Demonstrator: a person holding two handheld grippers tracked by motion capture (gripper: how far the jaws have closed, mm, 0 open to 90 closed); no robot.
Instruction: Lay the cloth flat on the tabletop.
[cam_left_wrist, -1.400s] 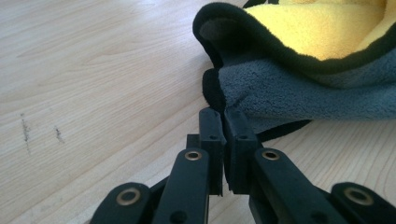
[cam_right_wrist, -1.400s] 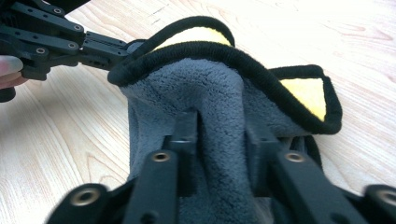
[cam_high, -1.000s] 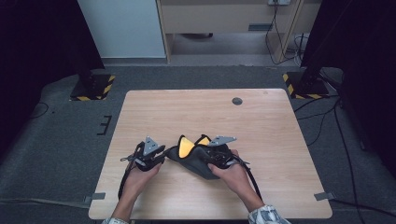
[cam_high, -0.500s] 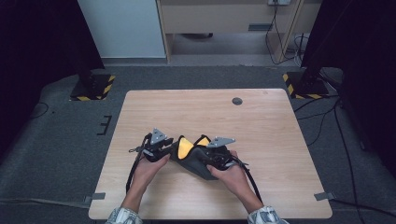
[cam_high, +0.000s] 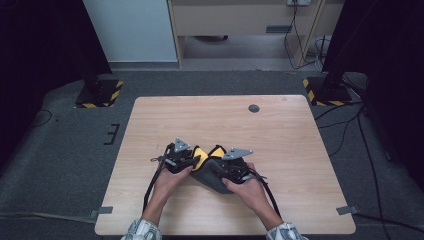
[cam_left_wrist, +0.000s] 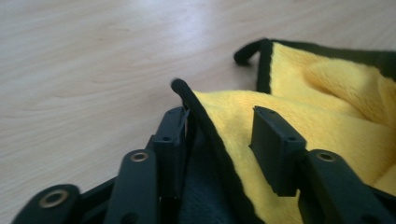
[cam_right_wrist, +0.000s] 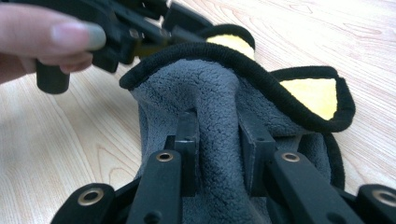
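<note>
Cloth (cam_high: 212, 172): mostly hidden under both hands in high view; shape can't be told.
Left gripper (cam_left_wrist: 224, 135): body cut off by bottom edge in left gripper view; black cloth hem between jaws, but grip unclear, right jaw stands apart from fabric.
Right gripper (cam_right_wrist: 219, 140): base cut off at bottom edge; grey fleece bunched between jaws hides inner pads.
Hand (cam_right_wrist: 42, 39): above-left of right claw, cropped by frame edge.
Forearms: cut off at high view's bottom edge.
</note>
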